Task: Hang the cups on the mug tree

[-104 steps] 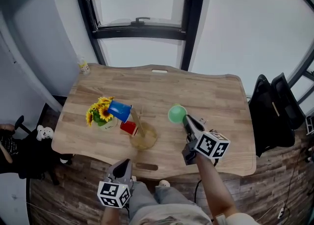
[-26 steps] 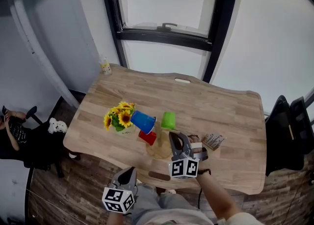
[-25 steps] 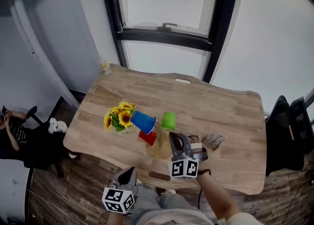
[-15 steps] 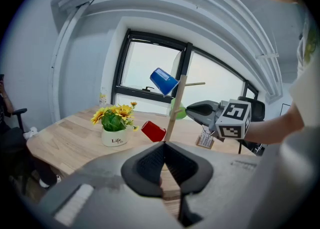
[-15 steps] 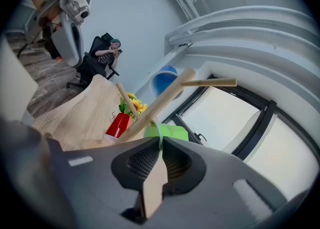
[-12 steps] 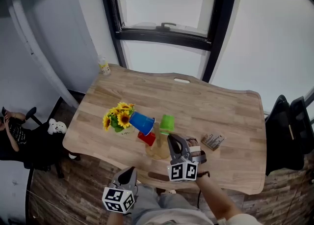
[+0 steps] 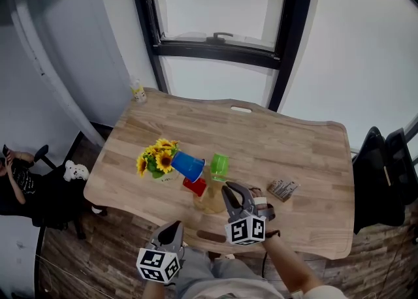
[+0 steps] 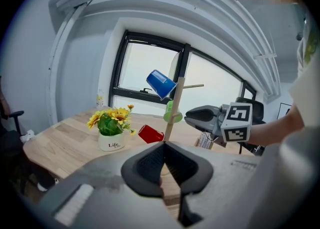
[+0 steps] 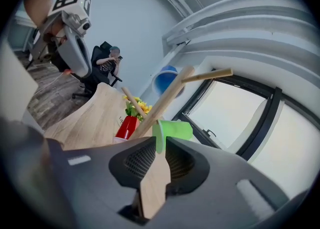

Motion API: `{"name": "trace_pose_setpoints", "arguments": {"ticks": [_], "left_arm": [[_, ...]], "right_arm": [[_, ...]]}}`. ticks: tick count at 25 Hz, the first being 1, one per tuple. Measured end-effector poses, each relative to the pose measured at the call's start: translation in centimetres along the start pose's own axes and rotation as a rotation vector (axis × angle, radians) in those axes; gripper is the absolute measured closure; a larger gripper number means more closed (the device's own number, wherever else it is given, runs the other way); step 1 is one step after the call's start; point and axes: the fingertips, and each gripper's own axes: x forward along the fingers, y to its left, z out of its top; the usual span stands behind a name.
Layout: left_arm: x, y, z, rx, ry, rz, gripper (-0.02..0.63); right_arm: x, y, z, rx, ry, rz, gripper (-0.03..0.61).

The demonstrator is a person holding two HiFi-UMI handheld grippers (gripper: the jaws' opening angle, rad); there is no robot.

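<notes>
Your left gripper (image 8: 164, 144) waits in front of the mug tree (image 8: 177, 90), off to its left and near the front edge of the table (image 7: 294, 147). Its jaws are pressed together on nothing, and it is tipped gently downward toward the tree

Left of the trunk, a blue cup (image 7: 188, 166) sits high on a peg, mouth tilted outward. A red cup (image 7: 194, 187) hangs lower, close to the base

Just right of the trunk, a green cup (image 7: 219, 166) appears to rest on a peg. These look like small plastic cups: light, stiff and smooth-walled, so expect them to swing or slip off a peg at a slight nudge. The wall at the rim looks like the best place to pinch

Your right gripper (image 7: 228, 190) reaches in from the front right of the tree, pointing a little below level. Its jaws have just been opening. The green cup's rim stands between the tips, and the pads seem slackened off it, so the peg is probably carrying the cup
</notes>
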Motion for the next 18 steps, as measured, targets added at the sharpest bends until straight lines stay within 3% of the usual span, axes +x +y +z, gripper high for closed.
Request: {"name": "trace_pose_setpoints", "arguments": {"ticks": [9,18], "left_arm": [[0.7,-1.5,2.0,0.002,-0.038,-0.060,0.609],[1.4,-4.2,2.9,0.023,-0.046,-0.128,0.609]], "right_arm": [[-3.0,-0.8,0.1,0.306,-0.009,0.047,0.517],[-7.6,-1.4,0.9,0.528,-0.051,0.039,0.577]]}}
